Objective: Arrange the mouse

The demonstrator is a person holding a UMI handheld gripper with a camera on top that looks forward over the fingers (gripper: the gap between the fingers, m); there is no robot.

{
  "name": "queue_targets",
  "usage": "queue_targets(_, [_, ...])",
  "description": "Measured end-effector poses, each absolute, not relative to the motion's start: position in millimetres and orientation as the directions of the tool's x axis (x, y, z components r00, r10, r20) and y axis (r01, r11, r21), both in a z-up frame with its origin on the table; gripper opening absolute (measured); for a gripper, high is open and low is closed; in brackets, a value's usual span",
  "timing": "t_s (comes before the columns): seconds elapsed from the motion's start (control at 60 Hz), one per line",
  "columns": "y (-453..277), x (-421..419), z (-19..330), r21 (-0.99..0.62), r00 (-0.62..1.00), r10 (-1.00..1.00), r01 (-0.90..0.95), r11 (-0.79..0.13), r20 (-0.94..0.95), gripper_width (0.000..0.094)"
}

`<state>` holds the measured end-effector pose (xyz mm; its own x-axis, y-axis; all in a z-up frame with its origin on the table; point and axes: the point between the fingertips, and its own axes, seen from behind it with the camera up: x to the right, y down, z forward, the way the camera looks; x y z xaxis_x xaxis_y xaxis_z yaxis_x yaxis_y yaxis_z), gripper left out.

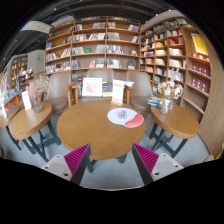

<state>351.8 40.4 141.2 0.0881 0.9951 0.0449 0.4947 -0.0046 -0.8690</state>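
A round wooden table (90, 128) stands ahead of me. On its right part lies a pale round mat (120, 115) with a red, mouse-like object (134, 121) at its right edge. My gripper (111, 160) hangs in front of the table's near edge, above the grey floor. It is open, with wide space between the two magenta pads (75, 157) and nothing between them. The mat and the red object are well beyond the fingertips.
Two upright white signs (92, 88) stand at the table's far side. Smaller round tables stand at the left (28, 120) and right (178, 120), with chairs (60, 88) around. Bookshelves (95, 45) line the back and right walls.
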Motion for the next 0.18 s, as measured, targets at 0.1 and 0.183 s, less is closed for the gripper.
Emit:
queue_targets(0.1, [43.8,356.8,150.9,-0.88,0.091,0.991,0.472,0.047,0.102,0.0855])
queue_targets(0.183, [37.1,360.6,152.3,-0.882,0.07,0.994,0.469,0.038,0.08,0.0855])
